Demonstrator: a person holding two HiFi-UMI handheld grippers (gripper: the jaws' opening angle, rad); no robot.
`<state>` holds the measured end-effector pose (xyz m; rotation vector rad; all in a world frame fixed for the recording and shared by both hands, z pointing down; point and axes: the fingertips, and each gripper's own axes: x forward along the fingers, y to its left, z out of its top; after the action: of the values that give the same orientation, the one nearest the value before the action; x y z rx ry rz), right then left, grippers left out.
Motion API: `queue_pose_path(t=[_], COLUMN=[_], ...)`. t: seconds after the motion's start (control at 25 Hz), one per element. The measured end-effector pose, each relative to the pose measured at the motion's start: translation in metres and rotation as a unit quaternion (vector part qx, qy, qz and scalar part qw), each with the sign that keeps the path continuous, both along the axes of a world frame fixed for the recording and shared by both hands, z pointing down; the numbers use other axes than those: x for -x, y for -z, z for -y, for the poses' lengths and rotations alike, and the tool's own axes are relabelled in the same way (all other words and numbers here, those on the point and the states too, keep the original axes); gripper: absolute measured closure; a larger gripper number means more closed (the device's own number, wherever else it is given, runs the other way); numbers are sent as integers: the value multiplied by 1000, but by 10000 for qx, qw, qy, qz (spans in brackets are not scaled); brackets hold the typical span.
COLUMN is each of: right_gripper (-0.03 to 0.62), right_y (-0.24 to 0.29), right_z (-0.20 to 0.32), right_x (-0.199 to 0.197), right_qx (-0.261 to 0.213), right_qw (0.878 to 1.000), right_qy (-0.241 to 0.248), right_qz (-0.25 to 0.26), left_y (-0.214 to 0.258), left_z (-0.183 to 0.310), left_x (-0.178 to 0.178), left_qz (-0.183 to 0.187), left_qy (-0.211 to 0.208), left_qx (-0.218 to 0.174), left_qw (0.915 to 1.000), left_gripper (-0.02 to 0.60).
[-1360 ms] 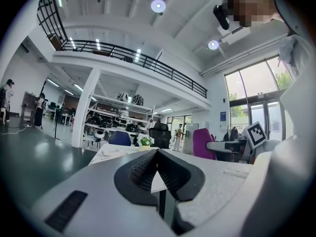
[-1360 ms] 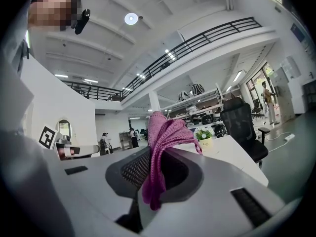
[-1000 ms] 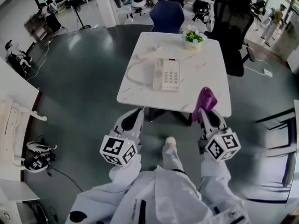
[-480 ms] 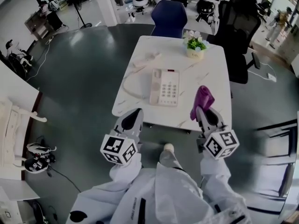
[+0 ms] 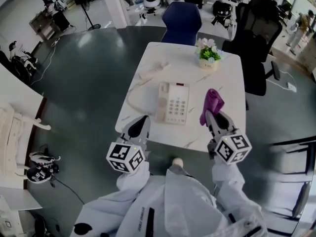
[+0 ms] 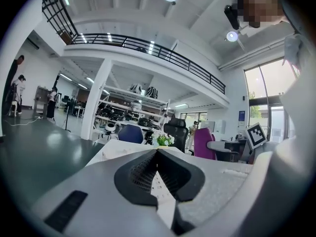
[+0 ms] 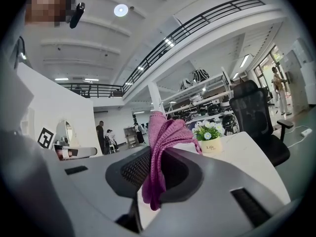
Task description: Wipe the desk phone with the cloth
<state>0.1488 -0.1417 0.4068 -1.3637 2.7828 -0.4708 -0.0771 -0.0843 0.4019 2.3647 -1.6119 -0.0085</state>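
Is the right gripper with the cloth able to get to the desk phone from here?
Likely yes. The right gripper, shut on the cloth, hovers beside the desk phone, and only bare table lies between them; the flower pot stands farther back.

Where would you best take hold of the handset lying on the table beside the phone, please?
Probably across its long middle, from above, with the left gripper, whose jaws are shut and empty: the handset lies flat on the table, off the phone, on that gripper's side.
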Motion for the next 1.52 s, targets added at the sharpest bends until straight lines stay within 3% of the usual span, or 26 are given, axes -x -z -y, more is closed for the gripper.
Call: queue_pose_path(t=[0.36, 0.68, 1.52], right_gripper=[556, 556, 556], right_y=[-15, -26, -85], right_z=[45, 79, 171], right_x=[-8, 5, 57], right_qx=[157, 247, 272], right_qw=[9998, 9986, 9815], right_qy=[67, 137, 423], right_qz=[-129, -440, -1848], left_y=[-18, -36, -97], left_z=[33, 50, 119], left_x=[-4, 15, 24], left_qz=[-150, -159, -235], left_qy=[167, 305, -104], left_qx=[221, 502, 1253], left_qw=[9995, 9981, 9918], left_gripper=[583, 584, 583])
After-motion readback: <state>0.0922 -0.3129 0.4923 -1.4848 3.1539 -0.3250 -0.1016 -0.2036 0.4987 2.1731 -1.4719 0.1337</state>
